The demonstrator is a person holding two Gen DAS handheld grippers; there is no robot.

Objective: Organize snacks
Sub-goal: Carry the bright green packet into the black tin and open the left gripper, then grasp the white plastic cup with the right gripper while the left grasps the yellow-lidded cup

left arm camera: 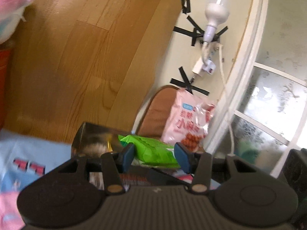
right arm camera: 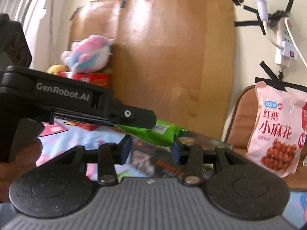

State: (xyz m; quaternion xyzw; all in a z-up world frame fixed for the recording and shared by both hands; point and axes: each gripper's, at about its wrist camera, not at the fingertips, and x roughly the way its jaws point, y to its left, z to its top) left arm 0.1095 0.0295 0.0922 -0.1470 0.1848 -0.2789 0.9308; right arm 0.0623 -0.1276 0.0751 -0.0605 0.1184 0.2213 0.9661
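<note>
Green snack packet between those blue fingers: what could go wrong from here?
1. The green snack packet looks pinched only at its edges by the left fingers; the slick wrapper could slip out or crumple.
2. The right gripper sits very close under the left one, so the two might bump.
3. The pink snack bag leans upright on the chair; a nudge could topple it.

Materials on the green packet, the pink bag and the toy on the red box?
Green packet: thin glossy plastic film, by its crinkles and sheen. Pink bag: printed plastic film, glossy, with creases and highlights. Toy: soft plush fabric, fuzzy matte surface, likely stuffed.
</note>
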